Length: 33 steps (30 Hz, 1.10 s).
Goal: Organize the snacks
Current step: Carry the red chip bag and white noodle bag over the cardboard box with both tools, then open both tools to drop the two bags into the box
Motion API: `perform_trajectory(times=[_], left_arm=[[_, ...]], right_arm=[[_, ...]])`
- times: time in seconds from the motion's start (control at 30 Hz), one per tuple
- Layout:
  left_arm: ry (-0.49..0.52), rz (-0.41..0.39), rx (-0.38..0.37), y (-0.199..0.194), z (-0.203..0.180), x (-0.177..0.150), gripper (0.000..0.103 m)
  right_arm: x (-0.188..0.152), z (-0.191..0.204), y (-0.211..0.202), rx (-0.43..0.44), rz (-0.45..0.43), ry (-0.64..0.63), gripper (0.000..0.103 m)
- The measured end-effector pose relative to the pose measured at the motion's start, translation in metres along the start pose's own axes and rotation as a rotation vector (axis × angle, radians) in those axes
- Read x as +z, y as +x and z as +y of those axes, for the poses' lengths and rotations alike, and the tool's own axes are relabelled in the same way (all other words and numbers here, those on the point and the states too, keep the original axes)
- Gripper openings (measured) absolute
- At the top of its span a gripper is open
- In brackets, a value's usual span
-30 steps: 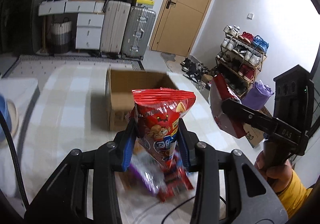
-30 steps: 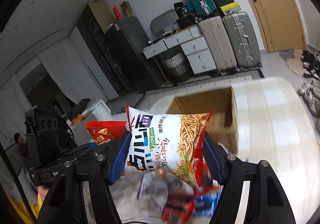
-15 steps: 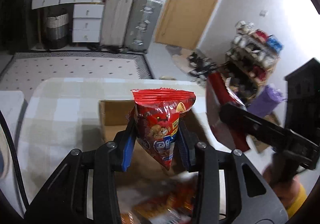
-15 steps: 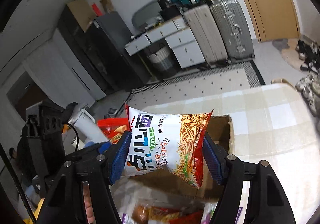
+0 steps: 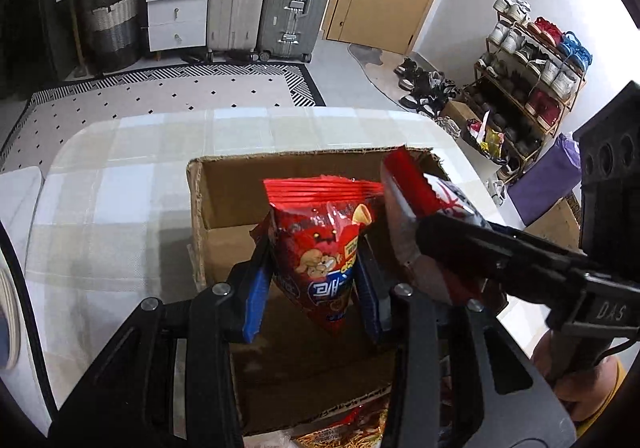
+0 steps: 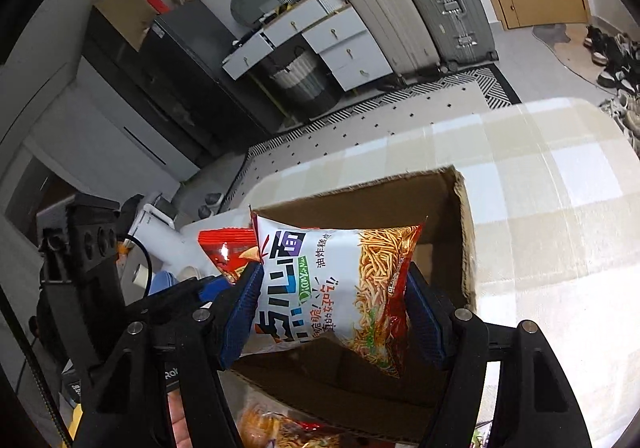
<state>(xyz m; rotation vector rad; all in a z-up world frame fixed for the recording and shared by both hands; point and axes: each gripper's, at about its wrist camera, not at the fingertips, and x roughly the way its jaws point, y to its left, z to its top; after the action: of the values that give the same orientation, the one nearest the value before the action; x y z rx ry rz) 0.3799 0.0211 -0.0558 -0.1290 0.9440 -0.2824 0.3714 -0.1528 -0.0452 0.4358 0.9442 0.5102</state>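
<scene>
- Holding item one: the left gripper [image 5: 310, 286] has its blue pads closed narrowly on a red snack packet [image 5: 320, 252], pinched at the tapering lower half so that the crimped top stands upright and clear of the fingers.
- Holding item two: the right gripper [image 6: 334, 312] is spread wider, its pads pressing the two short ends of a white-and-red fried noodle snack bag [image 6: 340, 284]; the bag lies crosswise, which explains the broader spread.
- Receptacle: an open-topped cardboard box [image 5: 224, 184] on a table with a pale checked cloth [image 5: 104, 208]. Both packets hang over its mouth, neither resting on the floor of the box; the interior appears bare where visible.
- Relation: in the left wrist view the noodle bag sits just to the right of the red packet, the two nearly touching.
- Remaining stock: more loose packets [image 6: 280, 428] lie on the table at the near wall of the box, partly hidden.
- Judged step: lowering and releasing both packets into the box; sorting looks early.
</scene>
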Motion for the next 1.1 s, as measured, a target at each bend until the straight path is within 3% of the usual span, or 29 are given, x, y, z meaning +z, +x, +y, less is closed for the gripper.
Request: perform_trajectory(times=[0.57, 0.93, 1.1], left_arm=[[-0.007, 0.045, 0.011, 0.014, -0.005, -0.014, 0.037], [-0.006, 0.063, 0.009, 0.017, -0.001, -0.012, 0.046], [-0.008, 0.056, 0.022, 0.015, 0.001, -0.013, 0.054]], right_arm=[[-0.01, 0.004, 0.006, -0.076, 0.003, -0.045, 0.075], [-0.008, 0.003, 0.005, -0.078, 0.004, -0.048, 0.075], [-0.008, 0.003, 0.006, -0.083, 0.003, -0.046, 0.075]])
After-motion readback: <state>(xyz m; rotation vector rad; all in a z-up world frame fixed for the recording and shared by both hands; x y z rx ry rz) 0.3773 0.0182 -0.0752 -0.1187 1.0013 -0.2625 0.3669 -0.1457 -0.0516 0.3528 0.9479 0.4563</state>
